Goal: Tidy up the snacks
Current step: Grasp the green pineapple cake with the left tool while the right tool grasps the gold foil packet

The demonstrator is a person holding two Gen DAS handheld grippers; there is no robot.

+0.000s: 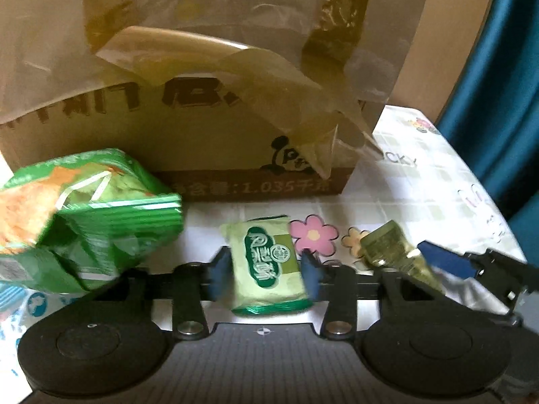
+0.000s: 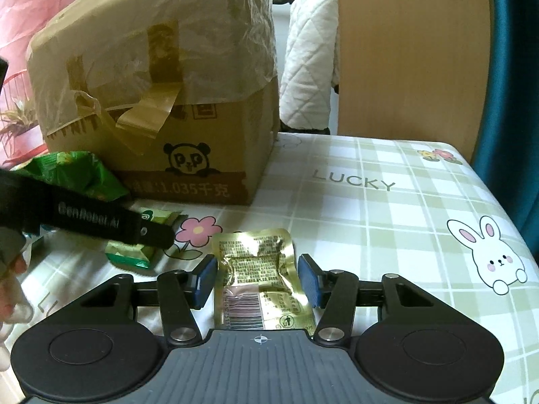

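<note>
Left tongs (image 1: 266, 269) clench a pale green wrapped snack packet (image 1: 269, 266) just above the checked-cloth counter (image 1: 421, 181). Right tongs (image 2: 257, 281) straddle a flat gold foil packet (image 2: 259, 279), pads close beside its edges; whether they press, I cannot tell. Behind both stands a taped brown cardboard box (image 2: 188, 155), a crumpled green snack bag (image 1: 84, 215) at its left.

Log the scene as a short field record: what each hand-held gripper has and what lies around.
left hand-held gripper: pads around a light green snack packet, seemingly closed on it
right hand-held gripper: straddles a gold foil packet, pads just clear of it
large green snack bag: in front of the cardboard box
surface: checked tablecloth
</note>
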